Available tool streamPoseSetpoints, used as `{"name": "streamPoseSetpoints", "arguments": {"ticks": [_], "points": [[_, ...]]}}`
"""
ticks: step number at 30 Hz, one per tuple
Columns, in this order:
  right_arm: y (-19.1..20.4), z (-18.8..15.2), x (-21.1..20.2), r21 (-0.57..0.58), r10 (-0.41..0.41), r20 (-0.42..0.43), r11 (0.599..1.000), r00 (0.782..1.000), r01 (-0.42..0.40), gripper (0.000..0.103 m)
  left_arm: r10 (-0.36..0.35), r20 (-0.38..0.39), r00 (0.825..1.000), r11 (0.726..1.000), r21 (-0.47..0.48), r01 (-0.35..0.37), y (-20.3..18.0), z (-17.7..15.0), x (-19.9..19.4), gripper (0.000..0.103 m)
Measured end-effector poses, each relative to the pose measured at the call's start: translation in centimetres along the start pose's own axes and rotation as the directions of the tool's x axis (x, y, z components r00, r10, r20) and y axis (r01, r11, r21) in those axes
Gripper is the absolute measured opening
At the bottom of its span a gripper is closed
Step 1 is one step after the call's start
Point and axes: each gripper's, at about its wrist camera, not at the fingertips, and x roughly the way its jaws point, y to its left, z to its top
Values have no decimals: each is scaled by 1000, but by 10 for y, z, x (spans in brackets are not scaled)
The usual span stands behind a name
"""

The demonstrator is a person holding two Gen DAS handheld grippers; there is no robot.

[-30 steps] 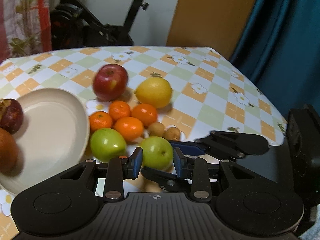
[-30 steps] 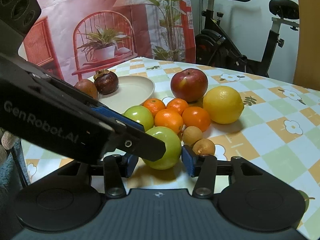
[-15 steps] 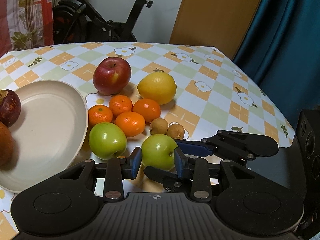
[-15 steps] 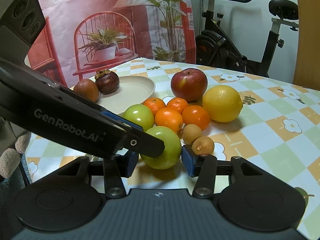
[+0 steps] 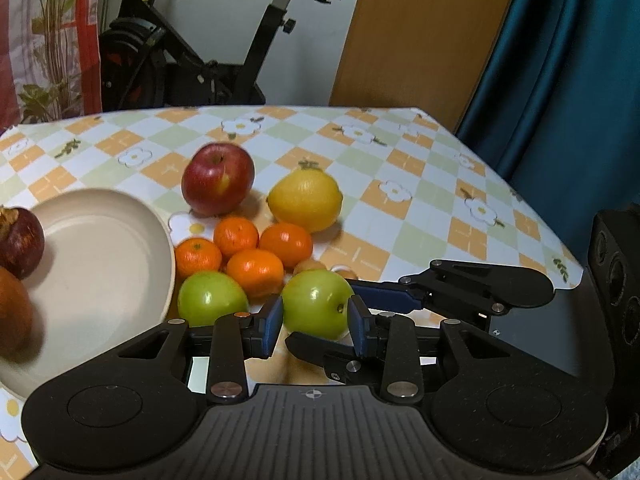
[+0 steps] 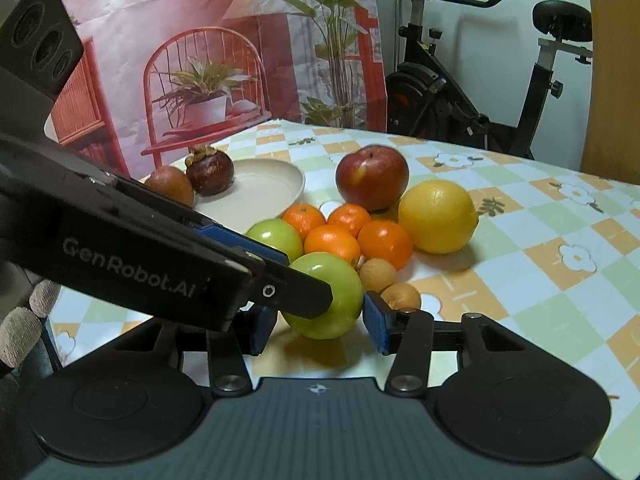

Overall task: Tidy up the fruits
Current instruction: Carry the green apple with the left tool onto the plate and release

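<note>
A green apple (image 5: 316, 304) sits between the pads of my left gripper (image 5: 315, 322), which is shut on it just above the table. It also shows in the right wrist view (image 6: 332, 300). My right gripper (image 6: 318, 330) is open, its fingers on either side of the same apple. A second green apple (image 5: 210, 298), several oranges (image 5: 256, 270), a red apple (image 5: 218, 178), a lemon (image 5: 305, 199) and two small brown fruits (image 6: 378, 274) lie close by. A cream plate (image 5: 100, 256) holds a mangosteen (image 5: 20, 240) and a brown fruit (image 5: 12, 316).
The checked tablecloth (image 5: 420, 208) ends at the right, beside a teal curtain (image 5: 560, 80). An exercise bike (image 5: 192, 64) stands behind the table. A red printed backdrop (image 6: 200, 60) hangs on the far side.
My left gripper has closed on the green apple and lifted it slightly; its view has tilted up and moved closer. The right gripper has barely moved.
</note>
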Motion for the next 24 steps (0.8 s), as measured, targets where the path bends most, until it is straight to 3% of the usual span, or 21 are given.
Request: {"name": "streamPoseSetpoints", "arguments": {"ticks": [11,24], "points": [[8,40,2,-28,27,31,999,999,-26,50,21,56,998,999,-26,-19,23,27,-29,36],[36,85,52,-86,126,0,988,992,-125,50,112,85,990,989,-105,-103,84,37,-48,36]]}}
